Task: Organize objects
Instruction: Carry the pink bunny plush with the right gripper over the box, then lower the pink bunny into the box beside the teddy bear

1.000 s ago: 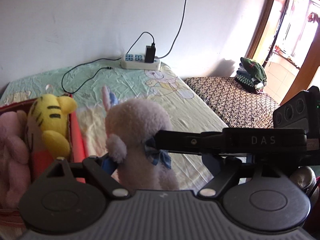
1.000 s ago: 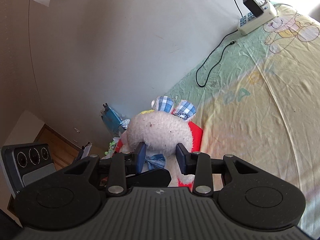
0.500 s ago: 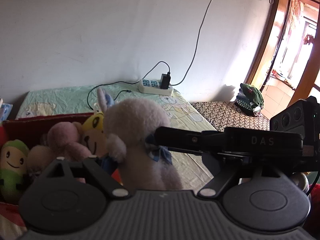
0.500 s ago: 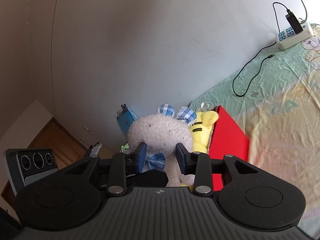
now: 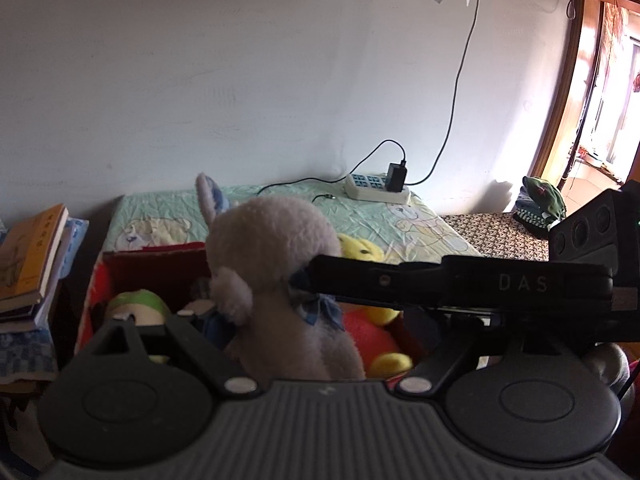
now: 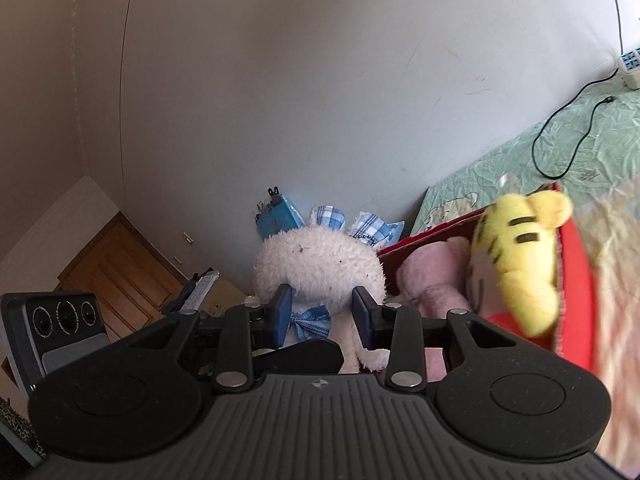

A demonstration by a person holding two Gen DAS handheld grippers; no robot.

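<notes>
white bunny point(image 6: 320, 268) upright, neck pinched by right gripper point(image 6: 322, 314), body flanked by wide left gripper point(image 5: 280, 320); red box point(image 6: 576, 280) just right, below.

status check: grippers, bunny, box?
Right gripper shut on white plush bunny at the neck; left gripper grips it too. Bunny over red box full of plush toys, yellow tiger topmost. Path clear.

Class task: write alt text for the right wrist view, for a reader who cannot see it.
The right gripper is shut on the neck of a white plush rabbit with blue checked ears. To its right a red box on a bed holds a pink plush and a yellow striped tiger.
</notes>
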